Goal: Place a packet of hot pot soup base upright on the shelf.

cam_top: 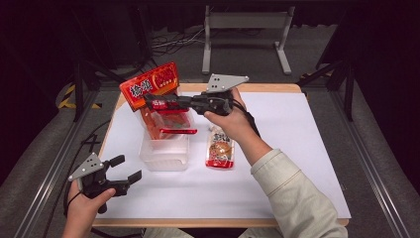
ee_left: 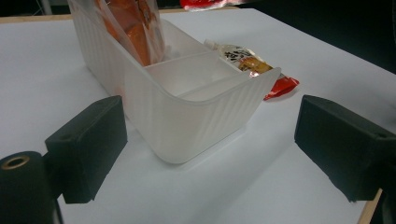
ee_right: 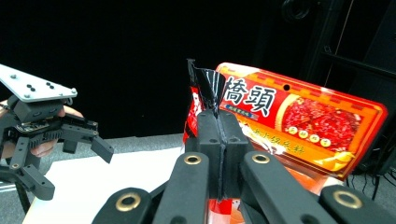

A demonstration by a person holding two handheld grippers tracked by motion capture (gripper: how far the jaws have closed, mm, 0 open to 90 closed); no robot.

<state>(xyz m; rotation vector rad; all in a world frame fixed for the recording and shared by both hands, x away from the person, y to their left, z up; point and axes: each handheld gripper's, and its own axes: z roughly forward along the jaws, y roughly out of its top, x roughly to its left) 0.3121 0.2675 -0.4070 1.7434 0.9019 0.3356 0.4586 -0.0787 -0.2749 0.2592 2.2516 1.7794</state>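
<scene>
right gripper (ee_right: 218,135) clamped on red packet (ee_right: 299,116), left gripper (ee_left: 210,144) wide open, apparently empty

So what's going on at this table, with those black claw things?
A person is packing snacks into a translucent ribbed plastic box. The right gripper, jaws shut, pinches a large red-and-orange snack bag above the box, where an orange packet already stands. The left gripper waits open nearby. A small red-and-white pouch lies on the white table.
</scene>
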